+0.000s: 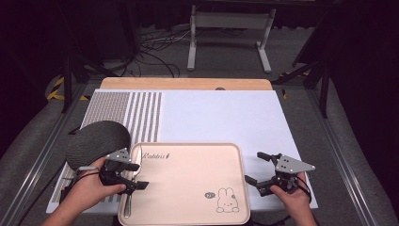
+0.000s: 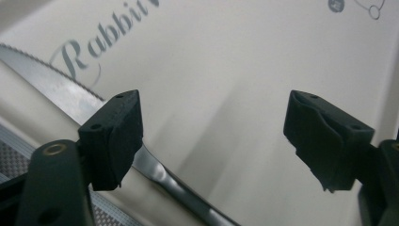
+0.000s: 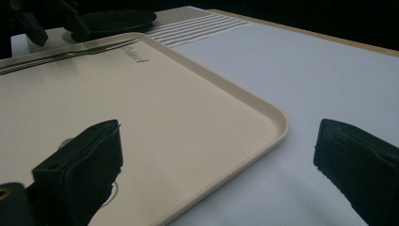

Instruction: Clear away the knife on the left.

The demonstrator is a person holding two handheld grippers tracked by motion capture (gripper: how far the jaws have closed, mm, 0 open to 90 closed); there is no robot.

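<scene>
The left gripper hovers over the tray's near left edge, its fingers spread open and empty above the knife, which lies along that edge. The right gripper waits just right of the tray, fingers open, holding nothing.

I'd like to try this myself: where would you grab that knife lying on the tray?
Probably by its handle, from above with the left gripper. The knife lies flat along the tray's left edge, so the jaws should straddle its narrow handle crosswise; the flat serrated blade gives little to pinch.
</scene>
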